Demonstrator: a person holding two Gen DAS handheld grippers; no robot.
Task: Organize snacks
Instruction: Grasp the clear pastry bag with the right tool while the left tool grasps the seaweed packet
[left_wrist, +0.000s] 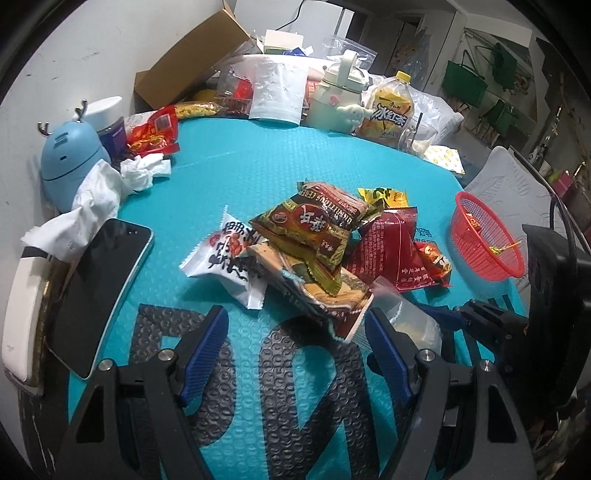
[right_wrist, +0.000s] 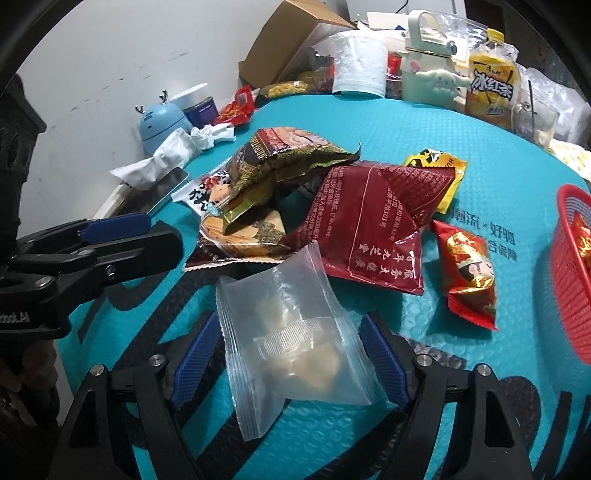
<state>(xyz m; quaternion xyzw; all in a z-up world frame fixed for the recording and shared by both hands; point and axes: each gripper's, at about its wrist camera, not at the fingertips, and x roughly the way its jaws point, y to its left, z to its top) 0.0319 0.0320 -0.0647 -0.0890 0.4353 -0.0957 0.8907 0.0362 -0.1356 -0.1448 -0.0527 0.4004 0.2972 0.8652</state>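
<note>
A pile of snack packets (left_wrist: 306, 243) lies on the teal mat (left_wrist: 229, 162): a brown-and-gold packet on top, a white one at its left, a dark red one (right_wrist: 373, 221) at its right. My left gripper (left_wrist: 295, 332) is open and empty, just short of the pile. My right gripper (right_wrist: 291, 343) is open, its fingers either side of a clear plastic packet (right_wrist: 291, 332) that lies on the mat. A small red packet (right_wrist: 469, 273) and a yellow one (right_wrist: 439, 166) lie to the right. A red basket (left_wrist: 487, 240) at the right holds a snack.
A phone (left_wrist: 99, 291) and crumpled tissues (left_wrist: 122, 177) lie at the left beside a blue deer-shaped container (left_wrist: 70, 158). Along the back stand a cardboard box (left_wrist: 192, 70), a pale green bottle (left_wrist: 336, 96), an iced-tea bottle (left_wrist: 391, 107) and a glass.
</note>
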